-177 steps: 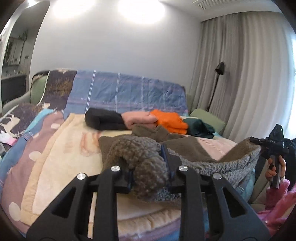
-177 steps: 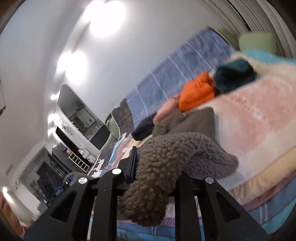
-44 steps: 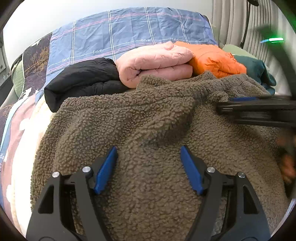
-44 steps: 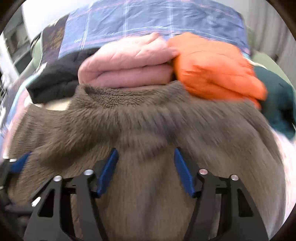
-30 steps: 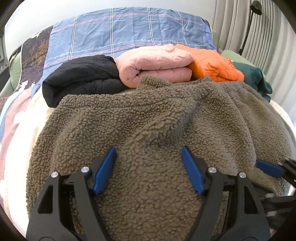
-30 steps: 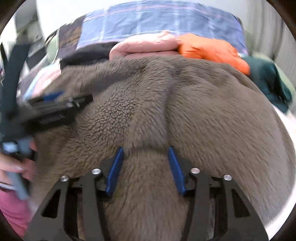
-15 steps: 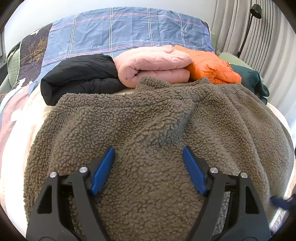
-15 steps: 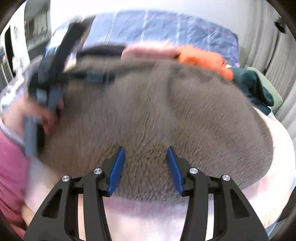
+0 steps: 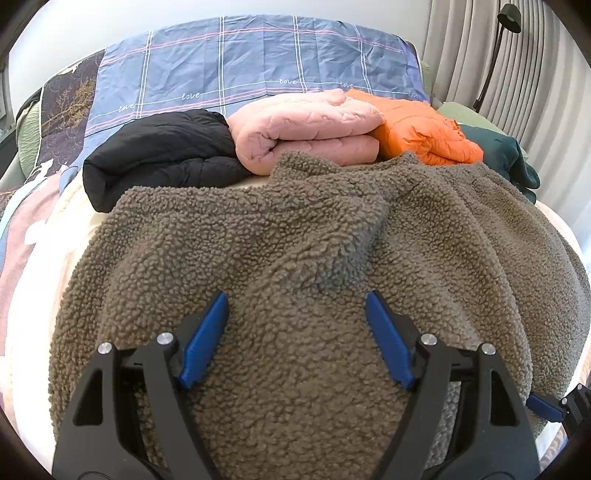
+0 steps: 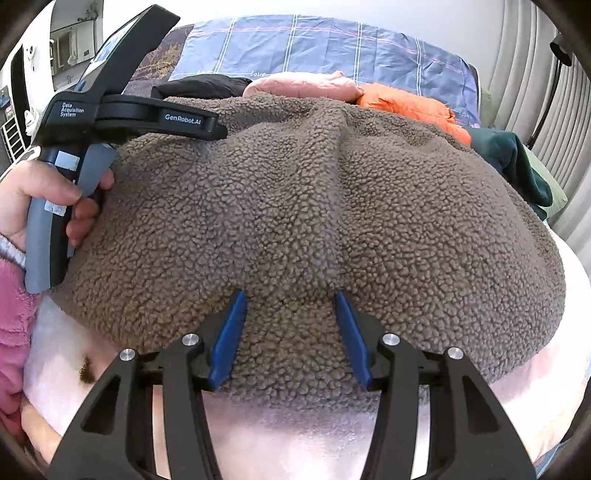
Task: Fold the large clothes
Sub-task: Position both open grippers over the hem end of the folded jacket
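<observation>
A large brown fleece garment (image 9: pixel 295 251) lies spread on the bed and fills the middle of both views (image 10: pixel 314 206). My left gripper (image 9: pixel 295 314) is open and empty, its blue pads just above the fleece's middle. My right gripper (image 10: pixel 291 314) is open and empty over the fleece's near edge. In the right wrist view the body of the left gripper (image 10: pixel 110 118) sits over the fleece's left side, held by a hand. The tip of the right gripper (image 9: pixel 546 408) shows at the lower right of the left wrist view.
Folded jackets lie in a row behind the fleece: black (image 9: pixel 159 151), pink (image 9: pixel 306 125), orange (image 9: pixel 421 129) and dark green (image 9: pixel 509 158). A blue checked cover (image 9: pixel 258 62) drapes the headboard. A pale blanket (image 10: pixel 295 435) covers the bed. Curtains and a floor lamp (image 9: pixel 506 22) stand at the right.
Both grippers let go of the fleece, which now lies spread flat. Over the last second the right gripper pulled back to the fleece's near edge; the left gripper stayed nearly still.
</observation>
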`<state>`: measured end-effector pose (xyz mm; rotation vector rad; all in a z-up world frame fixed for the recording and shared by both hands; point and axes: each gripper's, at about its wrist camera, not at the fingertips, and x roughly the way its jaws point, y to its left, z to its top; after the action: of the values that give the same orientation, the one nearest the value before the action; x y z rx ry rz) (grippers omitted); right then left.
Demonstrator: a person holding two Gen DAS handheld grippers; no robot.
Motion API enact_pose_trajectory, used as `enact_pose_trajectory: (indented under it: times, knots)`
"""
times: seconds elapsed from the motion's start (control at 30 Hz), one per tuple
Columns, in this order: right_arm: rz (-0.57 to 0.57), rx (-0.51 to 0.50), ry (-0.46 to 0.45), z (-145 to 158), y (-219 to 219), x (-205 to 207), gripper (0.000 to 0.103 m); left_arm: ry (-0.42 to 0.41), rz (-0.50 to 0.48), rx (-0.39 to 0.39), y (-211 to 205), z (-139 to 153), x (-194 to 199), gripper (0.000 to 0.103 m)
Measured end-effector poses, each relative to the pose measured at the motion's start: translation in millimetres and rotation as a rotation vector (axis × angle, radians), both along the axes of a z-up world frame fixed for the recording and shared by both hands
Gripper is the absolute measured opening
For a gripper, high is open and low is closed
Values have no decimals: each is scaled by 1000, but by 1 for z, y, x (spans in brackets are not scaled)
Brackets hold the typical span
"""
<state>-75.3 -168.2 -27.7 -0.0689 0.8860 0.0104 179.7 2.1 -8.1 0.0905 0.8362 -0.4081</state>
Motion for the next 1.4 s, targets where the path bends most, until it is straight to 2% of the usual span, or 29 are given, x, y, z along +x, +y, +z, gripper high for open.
enact_pose_trajectory:
  times: [0.17,0.33,0.47,0.6,0.73,0.8,0.87,0.93,0.97,1.03,1.07,1.1,1.13,1.17,1.2,1.3,1.4]
  knots:
    - [12,18,-6,0,-3,-2,52,5,24,-8,10,9,-7,78]
    - [21,24,-13,0,-3,-2,52,-38,98,12,37,23,-18,66]
    - [26,29,-18,0,-4,-2,52,27,91,53,42,2,-11,66]
    - [25,37,-18,1,-3,-1,52,-6,84,153,27,-3,-13,66]
    - [30,53,-16,6,-5,0,52,0,81,131,31,-4,-12,67]
    - [25,95,-13,22,-11,3,52,-7,82,125,32,-4,-13,67]
    - [30,114,-78,51,-16,10,52,-15,86,121,33,-4,-15,67]
    - [38,78,-181,80,-12,26,52,-18,87,115,32,-4,-14,67]
    - [48,85,-184,83,-10,40,51,-19,87,111,33,-4,-14,67]
    - [54,88,-96,63,-7,70,42,-24,89,102,34,-4,-16,67]
    - [37,73,41,27,-8,92,37,-26,89,97,34,-4,-16,67]
    - [35,101,109,0,-13,101,37,-28,89,90,35,-4,-16,67]
    - [42,126,61,-8,-17,97,37,-29,87,81,36,-3,-17,68]
    - [60,71,36,-2,-11,91,37,-30,88,73,37,-4,-18,68]
    - [66,45,48,5,-6,90,37,-32,87,72,37,-4,-18,68]
    - [94,109,80,34,-8,104,34,-33,88,57,39,-3,-18,68]
    - [60,67,3,64,-15,143,33,-31,86,42,41,-3,-17,69]
